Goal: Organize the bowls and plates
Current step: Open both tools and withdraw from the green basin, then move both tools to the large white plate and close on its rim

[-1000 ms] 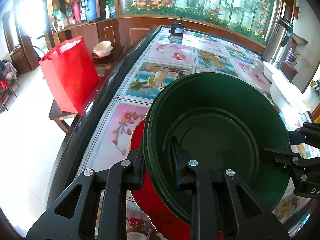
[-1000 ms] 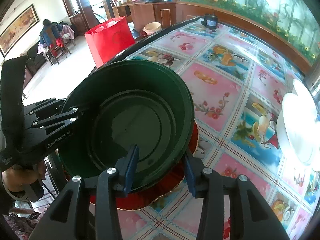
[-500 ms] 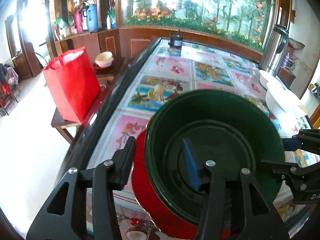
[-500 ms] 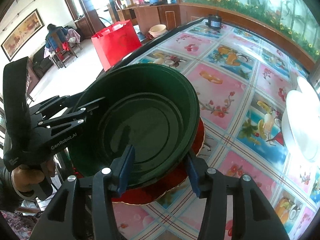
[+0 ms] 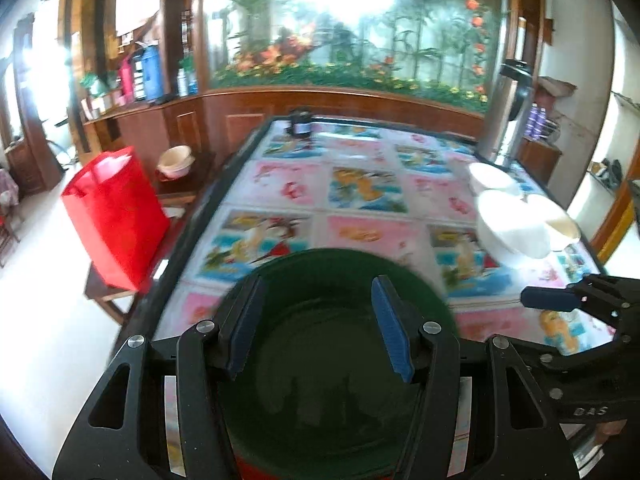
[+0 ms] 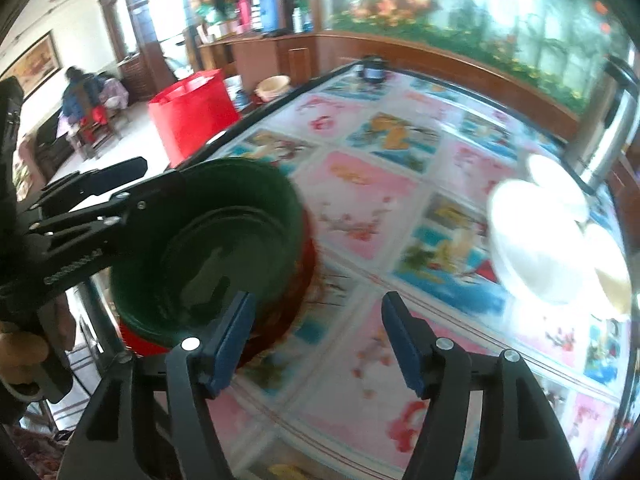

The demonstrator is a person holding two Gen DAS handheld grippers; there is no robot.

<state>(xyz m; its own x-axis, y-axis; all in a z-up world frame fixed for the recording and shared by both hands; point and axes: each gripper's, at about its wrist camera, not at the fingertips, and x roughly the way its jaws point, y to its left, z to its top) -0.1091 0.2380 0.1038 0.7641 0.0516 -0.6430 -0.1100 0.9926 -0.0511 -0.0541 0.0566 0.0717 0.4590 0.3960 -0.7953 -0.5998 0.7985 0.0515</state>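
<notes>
Left wrist view: the left gripper (image 5: 318,326) occupied the lower centre of the frame, its blue-padded jaws parted and clear of the dark green bowl (image 5: 332,364) seen behind and below them; the jaws had just been opening, and nothing was pressed between the pads. The green bowl sat on a red plate (image 6: 296,280) at the near left edge of the table (image 5: 360,200), whose top carried pink and blue picture tiles. A stack of white bowls (image 5: 512,216) stood at the right of the frame, well apart from the green bowl. A red bag (image 5: 114,216) stood beside the table at the left, with a cream bowl (image 5: 175,160) on a low stand behind it. Right wrist view: the right gripper (image 6: 318,340) appeared at lower centre, its jaws spread and empty over bare tabletop, just right of the red plate; these jaws had likewise just been opening. The green bowl lay at centre left of that frame, with the left gripper reaching over its far rim and a hand (image 6: 20,356) gripping the handle at lower left.
</notes>
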